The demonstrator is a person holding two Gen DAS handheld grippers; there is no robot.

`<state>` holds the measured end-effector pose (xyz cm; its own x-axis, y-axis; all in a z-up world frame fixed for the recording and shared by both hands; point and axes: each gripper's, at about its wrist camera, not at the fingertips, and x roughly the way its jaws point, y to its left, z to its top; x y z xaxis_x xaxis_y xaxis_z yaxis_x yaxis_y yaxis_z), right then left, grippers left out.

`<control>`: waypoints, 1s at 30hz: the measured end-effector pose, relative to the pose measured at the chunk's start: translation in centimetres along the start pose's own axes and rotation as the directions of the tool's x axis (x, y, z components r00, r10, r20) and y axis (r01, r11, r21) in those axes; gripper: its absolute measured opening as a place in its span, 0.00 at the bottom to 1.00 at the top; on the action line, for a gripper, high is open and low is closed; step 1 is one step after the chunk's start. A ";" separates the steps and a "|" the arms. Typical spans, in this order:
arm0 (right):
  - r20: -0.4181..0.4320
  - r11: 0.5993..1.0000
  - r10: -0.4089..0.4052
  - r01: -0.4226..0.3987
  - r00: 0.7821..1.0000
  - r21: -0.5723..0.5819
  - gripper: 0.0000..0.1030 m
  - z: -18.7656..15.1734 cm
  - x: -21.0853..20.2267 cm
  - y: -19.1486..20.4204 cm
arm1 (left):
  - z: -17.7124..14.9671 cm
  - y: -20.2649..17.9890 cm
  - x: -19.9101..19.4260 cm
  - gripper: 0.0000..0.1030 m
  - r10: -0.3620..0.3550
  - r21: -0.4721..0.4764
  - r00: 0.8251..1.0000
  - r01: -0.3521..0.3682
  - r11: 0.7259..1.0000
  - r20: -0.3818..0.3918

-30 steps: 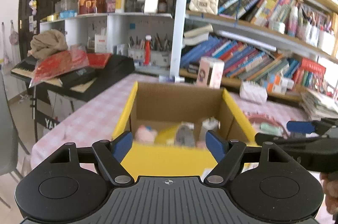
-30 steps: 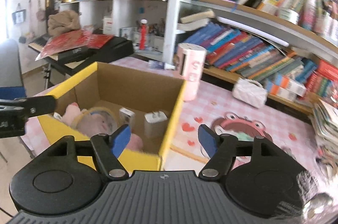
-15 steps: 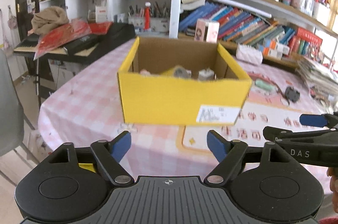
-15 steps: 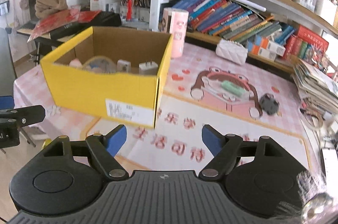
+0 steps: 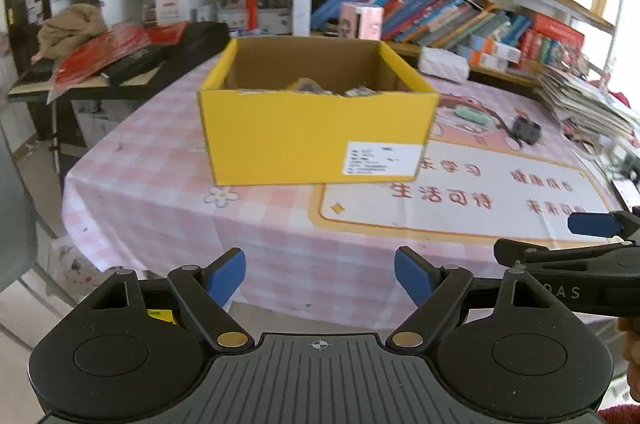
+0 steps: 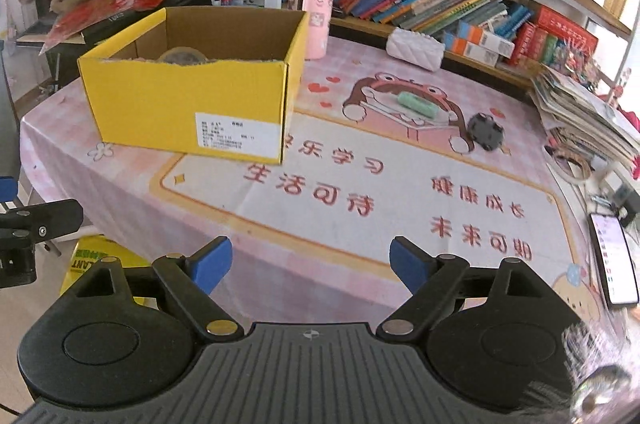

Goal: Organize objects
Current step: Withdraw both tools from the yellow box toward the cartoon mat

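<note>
A yellow cardboard box (image 5: 316, 128) (image 6: 188, 104) stands on the pink checked tablecloth, holding several small items that barely show over its rim. A green bar (image 6: 416, 103) and a black round gadget (image 6: 485, 132) lie on the printed mat to the box's right. My left gripper (image 5: 320, 274) hangs off the table's near edge, open and empty. My right gripper (image 6: 310, 262) sits over the near edge too, its jaws opening, with nothing between them. The right gripper's arm shows at the left wrist view's right side.
A pink cylinder (image 6: 314, 20) stands behind the box, a white quilted pouch (image 6: 416, 49) beside it. A stack of magazines (image 6: 588, 120) and a phone (image 6: 612, 260) lie at the right edge. Bookshelves back the table; a black keyboard stand (image 5: 132, 60) sits left.
Both grippers pulled back from the box toward the near table edge and tilted down. The box now looks farther off, and both pairs of jaws stand wider.
</note>
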<state>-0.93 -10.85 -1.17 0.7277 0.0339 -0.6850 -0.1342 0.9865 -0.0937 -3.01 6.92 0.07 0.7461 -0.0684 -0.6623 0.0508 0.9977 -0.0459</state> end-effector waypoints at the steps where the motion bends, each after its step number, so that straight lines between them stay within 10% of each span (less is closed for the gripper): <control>1: -0.003 1.000 -0.006 0.006 1.000 0.006 0.83 -0.2 -0.2 -0.1 | -0.1 -0.2 0.0 0.81 -0.008 0.009 1.000 0.008 1.000 -0.003; 30: -0.062 0.954 -0.215 0.223 0.975 0.201 0.89 -1.4 0.0 -8.8 | 3.4 -8.9 4.7 0.83 -0.223 0.209 0.974 0.224 0.952 -0.030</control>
<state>-0.69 -19.76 -1.31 0.6968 -0.1888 -0.6920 0.1692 0.9808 -0.0972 2.29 -2.28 -0.07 0.6959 -0.2894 -0.6572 0.3542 0.9344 -0.0363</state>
